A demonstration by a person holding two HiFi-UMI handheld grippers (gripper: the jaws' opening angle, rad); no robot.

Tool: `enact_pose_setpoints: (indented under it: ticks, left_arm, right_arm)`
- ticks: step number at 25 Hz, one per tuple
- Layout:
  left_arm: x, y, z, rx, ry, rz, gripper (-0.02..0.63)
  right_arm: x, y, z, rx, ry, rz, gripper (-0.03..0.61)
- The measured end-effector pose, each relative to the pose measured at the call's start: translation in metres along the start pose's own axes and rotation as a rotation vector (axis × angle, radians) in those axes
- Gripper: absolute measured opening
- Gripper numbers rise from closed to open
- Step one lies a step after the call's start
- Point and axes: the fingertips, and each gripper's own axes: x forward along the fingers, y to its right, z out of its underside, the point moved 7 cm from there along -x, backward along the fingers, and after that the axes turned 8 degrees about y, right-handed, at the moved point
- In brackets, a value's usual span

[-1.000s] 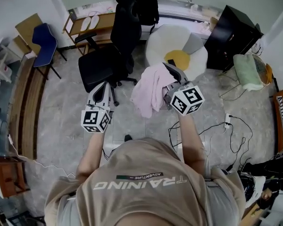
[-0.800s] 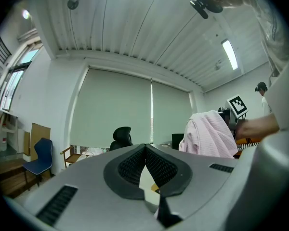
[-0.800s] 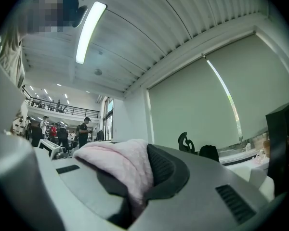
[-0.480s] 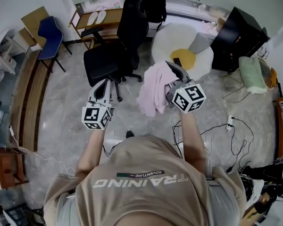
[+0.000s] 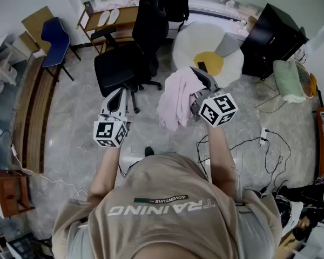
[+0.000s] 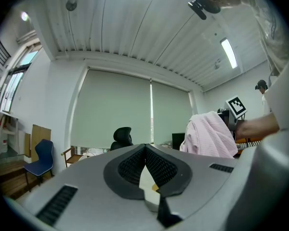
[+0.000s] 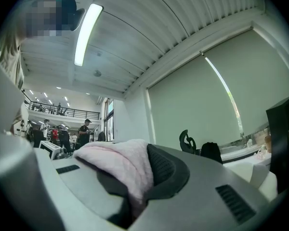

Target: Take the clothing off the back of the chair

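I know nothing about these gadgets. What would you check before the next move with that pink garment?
1. Right gripper clamped on the pink garment: ok, cloth is pinched between its jaws.
2. Garment free of the black office chair: ok, it hangs apart from the chair.
3. Left gripper free to help: ok, jaws together, nothing in them.
4. Garment's lower edge off the floor: cannot tell.
5. Footing: not ok, loose cables lie on the floor to the person's right.
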Motion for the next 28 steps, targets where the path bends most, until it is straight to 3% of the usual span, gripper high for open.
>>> enact_pose_setpoints:
  ticks: [28]
  left_arm:
    - [0.001, -0.004, -0.007, -0.008, 0.023, 0.003, 0.014]
  right_arm:
    - [0.002, -0.009, 0.010, -0.008, -0.030, -0.004, 0.048]
